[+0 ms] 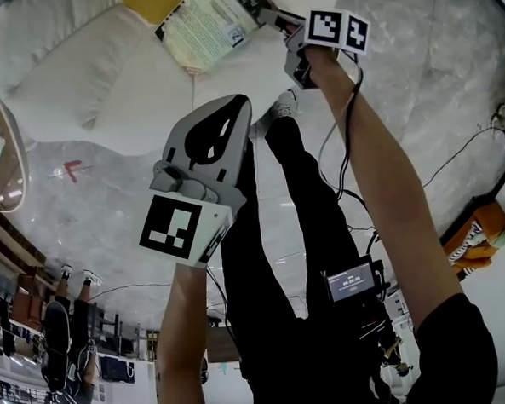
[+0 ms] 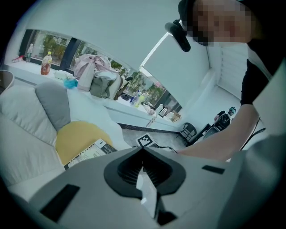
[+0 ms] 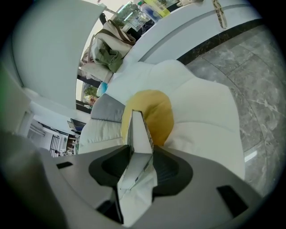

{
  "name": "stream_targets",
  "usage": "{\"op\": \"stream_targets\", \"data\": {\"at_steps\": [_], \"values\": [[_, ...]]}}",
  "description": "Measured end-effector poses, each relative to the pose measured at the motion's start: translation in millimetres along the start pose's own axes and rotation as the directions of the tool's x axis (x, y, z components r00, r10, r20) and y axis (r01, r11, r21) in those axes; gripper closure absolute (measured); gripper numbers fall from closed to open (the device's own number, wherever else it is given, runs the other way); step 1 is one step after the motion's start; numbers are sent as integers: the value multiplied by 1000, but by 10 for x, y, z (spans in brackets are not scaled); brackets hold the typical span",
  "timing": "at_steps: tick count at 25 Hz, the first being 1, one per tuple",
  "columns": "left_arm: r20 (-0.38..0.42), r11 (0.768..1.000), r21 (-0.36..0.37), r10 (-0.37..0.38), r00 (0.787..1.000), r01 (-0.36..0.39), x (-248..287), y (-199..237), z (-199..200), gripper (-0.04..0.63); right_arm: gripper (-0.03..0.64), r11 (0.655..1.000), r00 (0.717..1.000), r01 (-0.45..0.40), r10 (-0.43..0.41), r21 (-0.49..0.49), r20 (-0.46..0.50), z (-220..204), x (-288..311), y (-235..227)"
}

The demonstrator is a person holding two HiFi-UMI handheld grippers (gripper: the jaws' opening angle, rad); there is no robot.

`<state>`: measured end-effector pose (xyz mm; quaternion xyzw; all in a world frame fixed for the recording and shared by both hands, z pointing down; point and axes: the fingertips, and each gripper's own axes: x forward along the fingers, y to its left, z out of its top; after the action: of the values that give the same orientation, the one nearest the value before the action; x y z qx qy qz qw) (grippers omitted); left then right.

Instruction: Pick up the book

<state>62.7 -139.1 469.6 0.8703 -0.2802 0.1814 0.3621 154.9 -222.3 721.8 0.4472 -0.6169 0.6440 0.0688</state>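
Right tool [image 1: 274,18] clamped on edge of book [image 1: 207,24], yellow cushion [image 1: 142,0] at its 10 o'clock, left tool [image 1: 230,109] closed, empty, at 6 o'clock

grey plastic left tongs [image 1: 232,108] and right tongs [image 1: 269,18], each with black ribbed pads [image 3: 169,172] and a white cube [image 1: 181,227] of black square markers; thin black cable [image 1: 348,140] along the right arm; black short sleeve [image 1: 456,347], black trousers [image 1: 282,263], white shoe [image 1: 285,106], small lit-screen device [image 1: 351,282] at the waist
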Motion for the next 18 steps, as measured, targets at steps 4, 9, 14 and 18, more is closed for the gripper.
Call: {"op": "stream_targets", "data": {"at_steps": [4, 9, 14, 18], "values": [[-3, 1000, -1, -7, 1000, 7, -77, -168, -34, 581, 439, 1000, 1000, -7, 7, 12, -4, -95, -171, 76], [14, 1000, 21, 0, 1000, 0, -159, -269, -18, 581, 448, 999, 1000, -10, 9, 51, 20, -135, -346, 172], [27, 1000, 23, 4, 1000, -4, -204, -351, 54, 581, 449, 992, 999, -34, 29, 125, 42, -176, -494, 168], [33, 1000, 17, 6, 999, -6, -275, -307, 66, 581, 449, 984, 997, -52, 40, 173, 72, -190, -513, 197]]}}
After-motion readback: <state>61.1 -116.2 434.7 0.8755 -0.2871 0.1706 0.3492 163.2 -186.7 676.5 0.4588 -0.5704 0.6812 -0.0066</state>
